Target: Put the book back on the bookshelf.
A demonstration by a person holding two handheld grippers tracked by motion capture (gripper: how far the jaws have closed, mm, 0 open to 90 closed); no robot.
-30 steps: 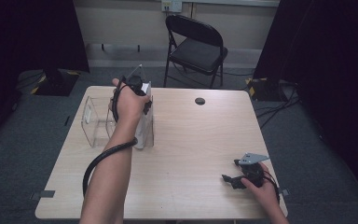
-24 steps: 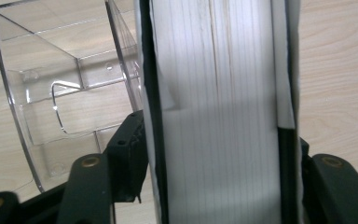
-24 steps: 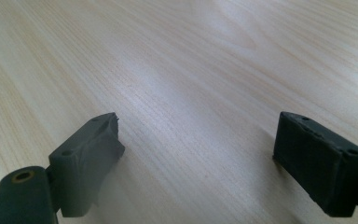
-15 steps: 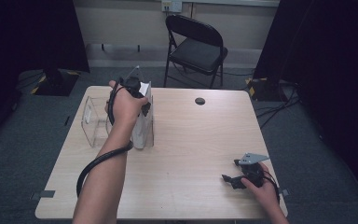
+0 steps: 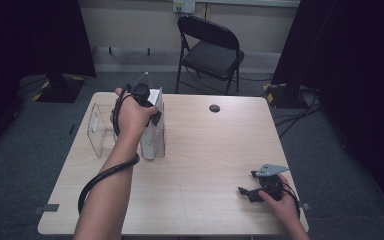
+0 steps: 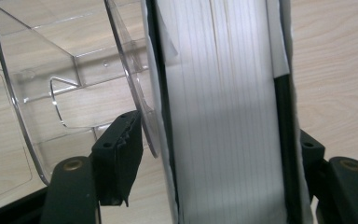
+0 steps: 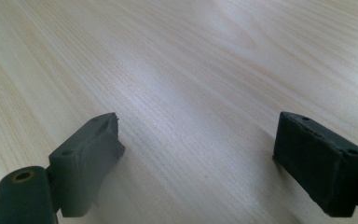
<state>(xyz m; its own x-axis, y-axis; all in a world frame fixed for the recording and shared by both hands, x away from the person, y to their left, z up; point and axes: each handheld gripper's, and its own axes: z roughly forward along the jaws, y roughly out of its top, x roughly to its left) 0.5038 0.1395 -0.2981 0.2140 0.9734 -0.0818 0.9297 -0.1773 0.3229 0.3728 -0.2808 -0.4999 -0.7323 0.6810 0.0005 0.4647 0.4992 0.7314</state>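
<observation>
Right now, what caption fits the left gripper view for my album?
Left claw opening around an upright white binder of paper beside a clear plastic holder.

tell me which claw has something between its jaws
The left claw: a thick white book stands between its jaws. The right claw rests on the table, jaws apart.

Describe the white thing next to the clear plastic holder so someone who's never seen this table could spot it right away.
On the wooden table, look at the far left corner, where a clear plastic holder stands. Right beside it, on its right, stands the book, upright, between the fingers of the left gripper. It is white and solid with visible page edges, whereas the holder is see-through.
</observation>
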